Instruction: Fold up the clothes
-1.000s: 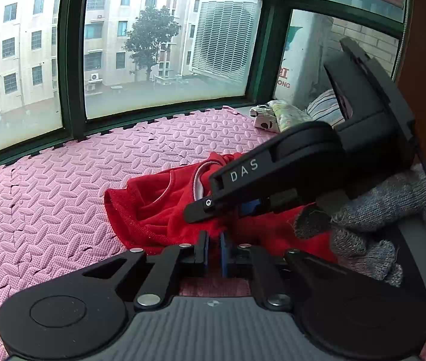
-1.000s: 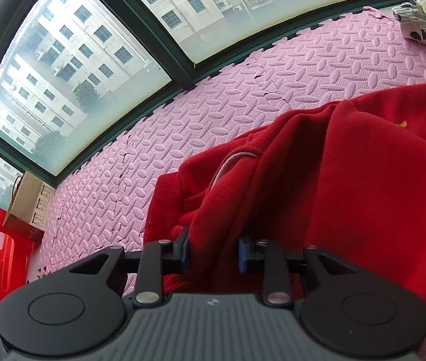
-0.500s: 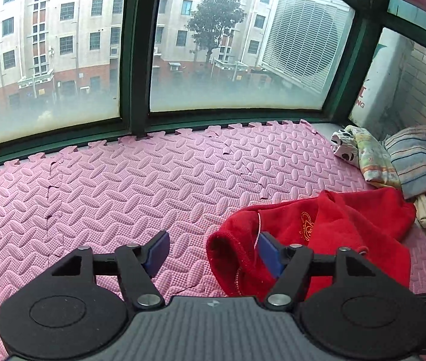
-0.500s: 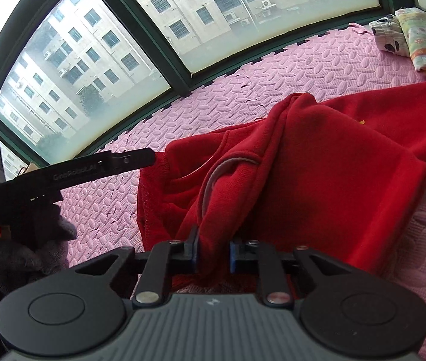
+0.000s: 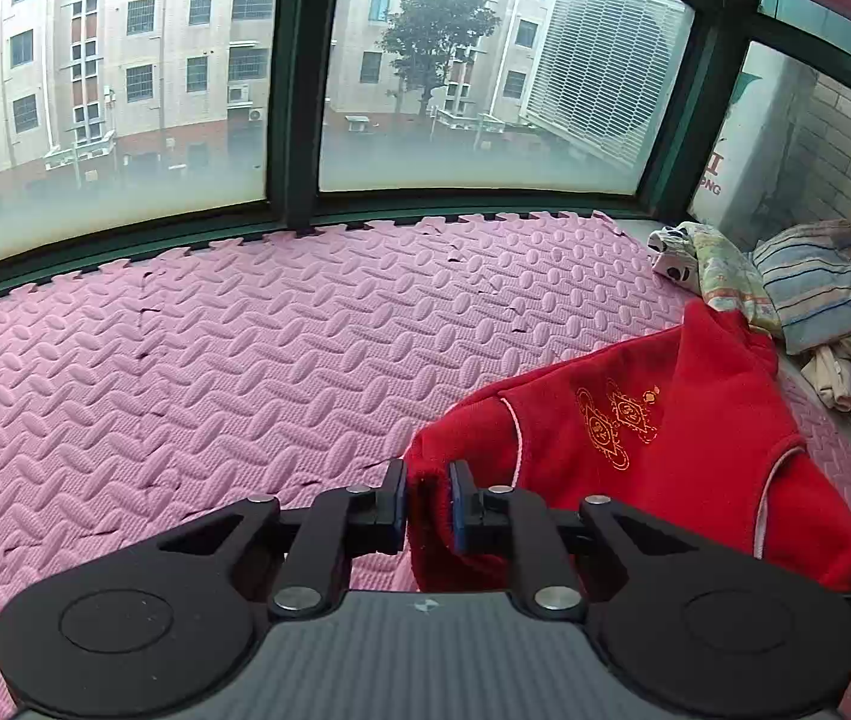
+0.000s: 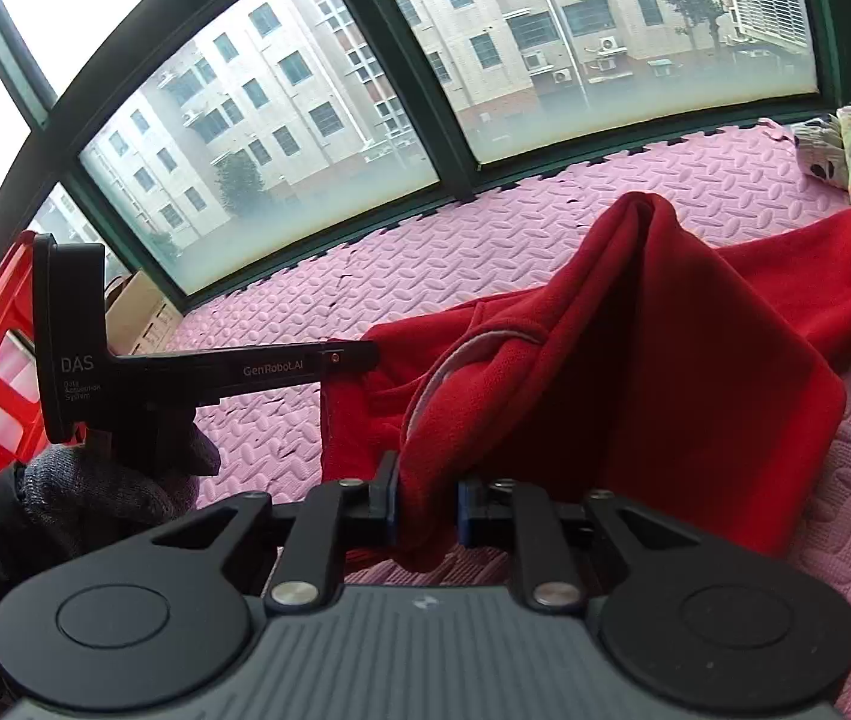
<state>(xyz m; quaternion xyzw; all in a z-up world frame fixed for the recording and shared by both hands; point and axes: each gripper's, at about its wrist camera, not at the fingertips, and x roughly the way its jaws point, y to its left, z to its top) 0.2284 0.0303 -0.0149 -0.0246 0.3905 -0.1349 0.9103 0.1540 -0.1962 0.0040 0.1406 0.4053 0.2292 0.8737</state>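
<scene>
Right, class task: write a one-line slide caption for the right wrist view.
Right gripper pinches a raised fold of the red garment above the pink foam mat, left gripper closing on its far edge.

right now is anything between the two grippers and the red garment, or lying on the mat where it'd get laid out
Nothing visible. The left gripper, its jaws closing, and the right gripper each have a fold of the red garment between their pads. The pink mat beside it looks bare; other clothes sit off in the far corner.
</scene>
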